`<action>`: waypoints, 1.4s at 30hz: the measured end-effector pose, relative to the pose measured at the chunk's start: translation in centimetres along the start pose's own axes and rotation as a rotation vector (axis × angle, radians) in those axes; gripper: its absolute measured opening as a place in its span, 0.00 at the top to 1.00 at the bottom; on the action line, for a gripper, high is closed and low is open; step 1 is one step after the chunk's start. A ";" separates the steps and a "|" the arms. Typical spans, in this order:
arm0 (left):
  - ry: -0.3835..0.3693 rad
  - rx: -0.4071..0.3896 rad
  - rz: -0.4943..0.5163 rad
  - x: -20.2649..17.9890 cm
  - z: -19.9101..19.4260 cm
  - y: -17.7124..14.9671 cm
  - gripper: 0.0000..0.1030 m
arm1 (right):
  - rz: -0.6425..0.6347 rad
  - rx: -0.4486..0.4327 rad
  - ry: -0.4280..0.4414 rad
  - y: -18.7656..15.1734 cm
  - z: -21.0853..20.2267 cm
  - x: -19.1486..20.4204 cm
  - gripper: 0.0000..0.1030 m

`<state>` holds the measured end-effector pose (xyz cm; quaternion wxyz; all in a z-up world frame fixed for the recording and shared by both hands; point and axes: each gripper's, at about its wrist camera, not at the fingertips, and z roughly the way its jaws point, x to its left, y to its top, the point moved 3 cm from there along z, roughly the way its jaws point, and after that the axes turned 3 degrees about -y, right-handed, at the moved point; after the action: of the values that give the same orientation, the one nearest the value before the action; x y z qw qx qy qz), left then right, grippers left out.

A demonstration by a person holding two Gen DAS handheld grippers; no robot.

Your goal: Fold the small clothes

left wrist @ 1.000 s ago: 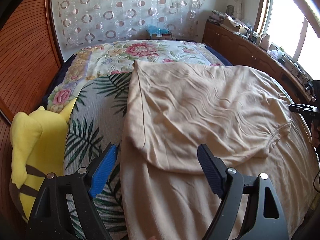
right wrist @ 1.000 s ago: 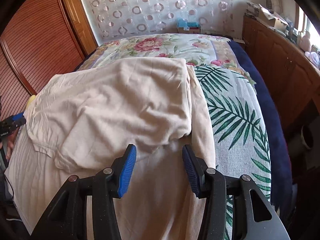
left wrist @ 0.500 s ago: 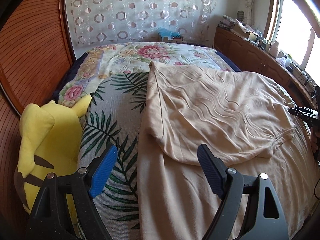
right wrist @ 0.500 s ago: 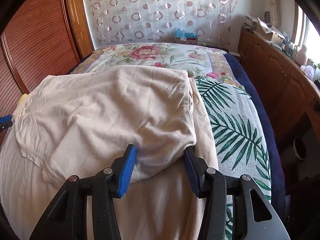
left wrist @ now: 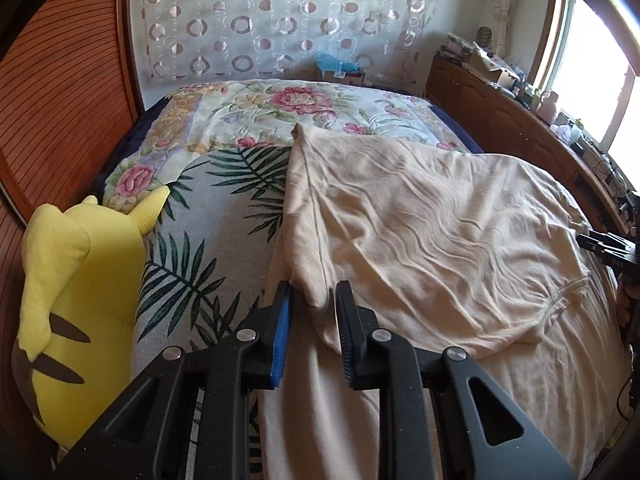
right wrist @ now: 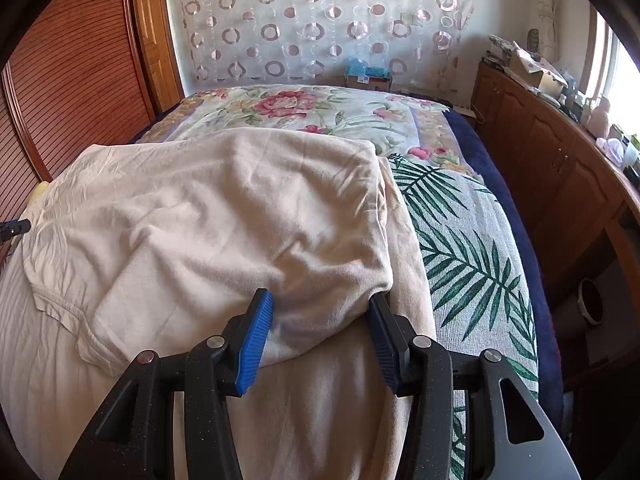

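Left wrist view shows the beige shirt (left wrist: 420,232) spread over the bed (left wrist: 224,216), its upper half already doubled back on the lower half, lying just beside the yellow plush toy (left wrist: 76,280) with a strip of palm-leaf cover between them. The left gripper (left wrist: 312,312) is closing, its fingers (left wrist: 282,332) drawing in on the folded corner nearest the toy; cloth sits between them, though they do not look pressed tight yet. In the right wrist view the right gripper (right wrist: 320,328) stands on the side of the shirt away from the toy, half-spread, with the other folded corner bunched between its fingers (right wrist: 254,340); whether they actually pinch the cloth I cannot tell.

The shirt looks light, soft and limp, likely a thin knit: it should sag and crease wherever it is unsupported, and it may slip from a shallow pinch. The two doubled corners seem the best places to hold, both layers together.

No container holds the shirt. A small box (right wrist: 368,78) stands beyond the bed, far from the toy, with blue stuff showing at its top.
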<state>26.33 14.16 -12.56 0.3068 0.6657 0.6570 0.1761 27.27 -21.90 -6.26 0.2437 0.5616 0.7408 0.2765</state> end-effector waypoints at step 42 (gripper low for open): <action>-0.018 -0.283 0.017 -2.7 -12.1 -0.3 0.94 | -0.009 -0.244 0.135 -1.4 -11.1 -0.5 0.98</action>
<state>18.12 13.67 -3.24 0.4021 0.6228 0.6173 0.2634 18.97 -24.17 0.88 0.2609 0.5045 0.7191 0.4004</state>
